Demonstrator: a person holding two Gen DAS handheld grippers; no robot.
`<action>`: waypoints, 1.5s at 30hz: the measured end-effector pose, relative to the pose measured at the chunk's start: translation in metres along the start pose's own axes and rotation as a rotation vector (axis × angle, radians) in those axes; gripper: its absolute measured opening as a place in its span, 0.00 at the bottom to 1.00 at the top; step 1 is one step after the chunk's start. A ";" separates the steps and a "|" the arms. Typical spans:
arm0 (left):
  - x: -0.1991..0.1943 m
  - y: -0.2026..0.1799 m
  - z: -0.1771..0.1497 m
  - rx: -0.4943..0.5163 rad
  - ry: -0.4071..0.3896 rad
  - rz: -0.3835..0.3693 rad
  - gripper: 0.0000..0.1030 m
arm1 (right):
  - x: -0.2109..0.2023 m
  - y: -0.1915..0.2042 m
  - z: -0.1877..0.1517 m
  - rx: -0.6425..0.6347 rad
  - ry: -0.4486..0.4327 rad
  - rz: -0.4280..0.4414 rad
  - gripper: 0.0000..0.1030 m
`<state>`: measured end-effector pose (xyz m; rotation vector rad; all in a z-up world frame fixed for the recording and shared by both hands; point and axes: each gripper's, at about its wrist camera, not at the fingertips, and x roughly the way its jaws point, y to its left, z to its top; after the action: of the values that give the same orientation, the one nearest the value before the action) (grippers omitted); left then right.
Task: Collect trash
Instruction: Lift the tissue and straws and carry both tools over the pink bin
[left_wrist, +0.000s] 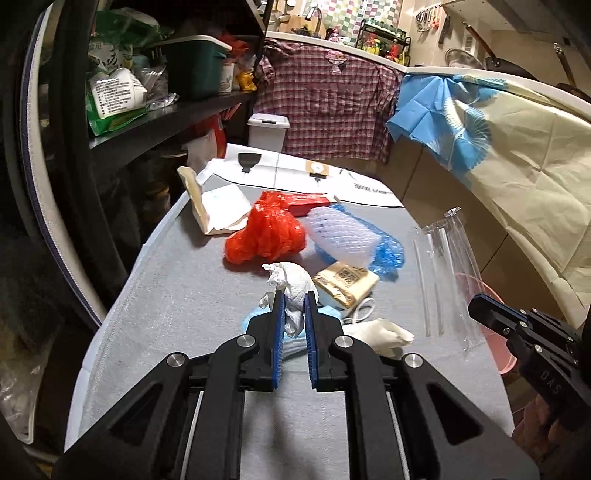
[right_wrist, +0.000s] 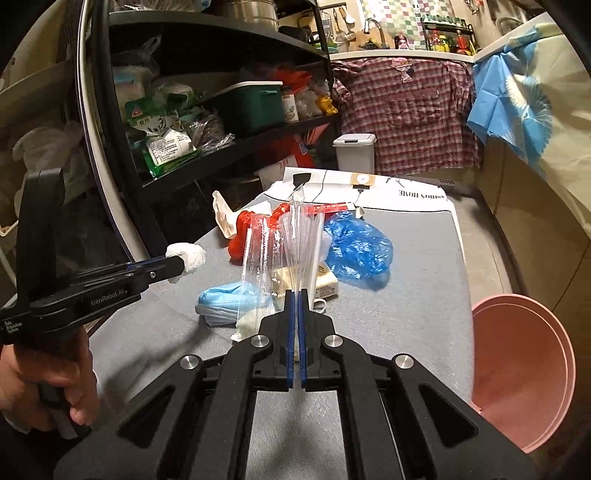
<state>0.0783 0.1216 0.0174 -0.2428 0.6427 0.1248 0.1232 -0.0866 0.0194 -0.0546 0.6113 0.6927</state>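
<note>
Nearest in the left wrist view, the left gripper (left_wrist: 294, 301) is clenched on a crumpled white tissue wad (left_wrist: 291, 286), which is held clear above the grey cloth-covered table (left_wrist: 177, 314). In the right wrist view, the right gripper (right_wrist: 297, 297) is clamped on a bundle of clear plastic straw wrappers (right_wrist: 291, 243), which stands up from its tips. A hand (right_wrist: 55, 387) is seen at the lower left of that view, wrapped around the left gripper's handle. Beside the table's right edge, a round pink plastic basin (right_wrist: 524, 369) is seen below table level.

Just beyond the grippers, a light blue face mask (right_wrist: 225, 299) and a beige paper packet (left_wrist: 345, 282) lie on the table, with a whitish glove-like piece (left_wrist: 384, 332) to the near right. Farther on, a crumpled red plastic bag (left_wrist: 267, 230), a white foam net sleeve (left_wrist: 341, 230) and a crumpled blue plastic bag (right_wrist: 356, 245) are grouped at mid-table. A red carton (left_wrist: 308, 201) lies behind them. At the far end, a small white lidded bin (left_wrist: 267, 131) stands on the floor before a hanging red checked shirt (left_wrist: 325, 96).
</note>
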 end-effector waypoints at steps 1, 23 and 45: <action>-0.001 -0.002 -0.001 0.002 -0.002 -0.009 0.10 | -0.004 -0.001 0.000 0.001 -0.002 0.000 0.02; -0.020 -0.056 -0.007 0.065 -0.025 -0.078 0.10 | -0.082 -0.048 0.023 0.032 -0.055 -0.122 0.02; 0.011 -0.159 0.011 0.172 0.011 -0.225 0.10 | -0.112 -0.189 0.011 0.250 -0.101 -0.382 0.02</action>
<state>0.1234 -0.0287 0.0488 -0.1486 0.6287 -0.1474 0.1773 -0.2954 0.0611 0.0932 0.5659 0.2447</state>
